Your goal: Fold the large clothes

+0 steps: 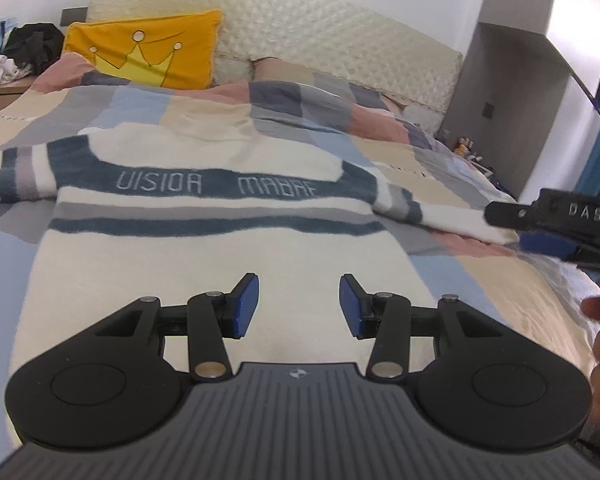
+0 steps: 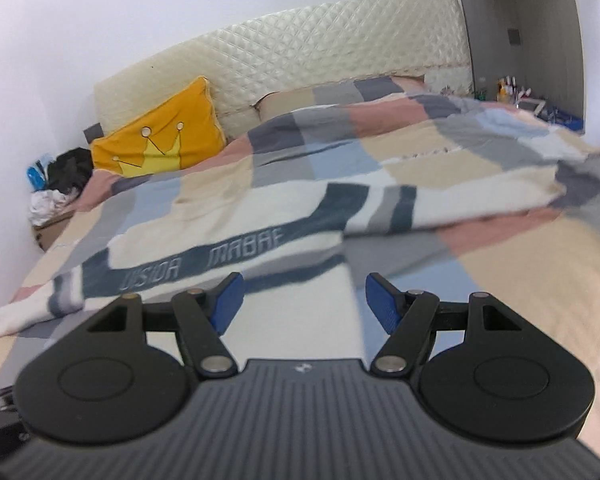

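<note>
cream striped sweater [image 1: 204, 240] spread flat across the middle of the bed [image 1: 460, 168], left gripper [image 1: 299, 306] hovering over its hem, fingers apart, nothing pinched, right gripper [image 2: 303, 304] also gaping, empty, near the sweater's right side

A cream knitted sweater [image 1: 204, 248] is crossed by a dark teal band lettered in pale grey, with a grey stripe and a thinner teal stripe below that band. Its sleeves are ringed in teal, grey and white. Under the sweater, a bedspread [image 1: 432, 152] is checked in beige, light blue, grey, navy and dusty pink blocks. Beyond the sweater's collar, an orange cushion [image 1: 148, 48] is marked with a yellow crown outlined in dark thread. Behind the cushion, a cream headboard [image 1: 340, 40] is quilted in a diamond pattern. Above the sweater's hem, the black left gripper [image 1: 299, 306] is faced with blue pads [image 1: 246, 306].
</note>
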A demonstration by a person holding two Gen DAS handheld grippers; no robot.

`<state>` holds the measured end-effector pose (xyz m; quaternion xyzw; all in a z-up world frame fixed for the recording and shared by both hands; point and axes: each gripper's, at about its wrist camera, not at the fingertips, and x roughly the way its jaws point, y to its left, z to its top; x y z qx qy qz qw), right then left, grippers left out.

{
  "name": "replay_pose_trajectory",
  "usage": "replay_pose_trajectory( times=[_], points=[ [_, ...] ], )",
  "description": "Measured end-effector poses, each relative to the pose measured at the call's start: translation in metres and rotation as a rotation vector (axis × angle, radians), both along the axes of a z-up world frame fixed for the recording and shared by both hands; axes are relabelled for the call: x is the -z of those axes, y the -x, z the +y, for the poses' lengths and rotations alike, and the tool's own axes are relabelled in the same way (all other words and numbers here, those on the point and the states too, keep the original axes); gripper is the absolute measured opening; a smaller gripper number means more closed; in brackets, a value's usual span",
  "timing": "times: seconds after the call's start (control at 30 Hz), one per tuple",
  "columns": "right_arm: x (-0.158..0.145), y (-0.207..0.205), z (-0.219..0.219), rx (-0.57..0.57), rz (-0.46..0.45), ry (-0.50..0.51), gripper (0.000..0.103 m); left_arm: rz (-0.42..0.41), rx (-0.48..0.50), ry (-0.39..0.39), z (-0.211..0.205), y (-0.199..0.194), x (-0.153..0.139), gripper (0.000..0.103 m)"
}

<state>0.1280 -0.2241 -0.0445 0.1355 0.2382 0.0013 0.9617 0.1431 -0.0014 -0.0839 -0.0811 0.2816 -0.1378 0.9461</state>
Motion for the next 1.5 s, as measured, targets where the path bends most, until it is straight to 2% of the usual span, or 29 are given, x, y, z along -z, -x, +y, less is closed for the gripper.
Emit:
replay_pose_trajectory(
  times=[0.17,0.27,0.33,0.4,0.57,0.67,0.7,0.83,0.9,1.03,1.3,1.4,1.5],
  points=[
    [0.012,0.014,0.0,0.019,-0.018,-0.023,0.069,0.03,0.063,0.026,-0.01,0.003,0.008,0.051],
    [0.015,0.011,-0.007,0.045,-0.028,-0.047,0.069,0.046,0.091,-0.048,-0.029,-0.003,0.015,0.051],
    [0.017,0.008,-0.012,0.059,-0.045,-0.061,0.069,0.07,0.109,-0.063,-0.041,-0.013,0.022,0.05],
    [0.017,0.005,-0.02,0.077,-0.054,-0.077,0.069,0.112,0.143,-0.04,-0.049,-0.02,0.028,0.049],
    [0.021,0.005,-0.039,0.104,-0.075,-0.128,0.069,0.152,0.229,-0.017,-0.083,-0.032,0.039,0.046],
    [0.023,0.01,-0.052,0.113,-0.098,-0.201,0.069,0.207,0.279,0.047,-0.098,-0.041,0.051,0.042],
    [0.024,0.01,-0.055,0.114,-0.102,-0.219,0.069,0.219,0.292,0.043,-0.105,-0.044,0.055,0.042],
    [0.028,0.009,-0.065,0.119,-0.109,-0.267,0.071,0.192,0.356,-0.028,-0.129,-0.042,0.066,0.042],
    [0.032,0.006,-0.069,0.122,-0.096,-0.288,0.071,0.182,0.351,-0.084,-0.141,-0.041,0.073,0.044],
    [0.037,-0.003,-0.069,0.127,-0.085,-0.273,0.071,0.193,0.357,-0.136,-0.154,-0.044,0.085,0.051],
    [0.039,-0.007,-0.074,0.154,-0.078,-0.275,0.071,0.145,0.306,-0.289,-0.178,-0.031,0.099,0.053],
    [0.039,-0.005,-0.077,0.148,-0.095,-0.301,0.071,0.127,0.318,-0.353,-0.184,-0.029,0.101,0.047],
    [0.037,-0.003,-0.075,0.147,-0.12,-0.289,0.071,0.106,0.316,-0.388,-0.185,-0.027,0.101,0.023]
  ],
)
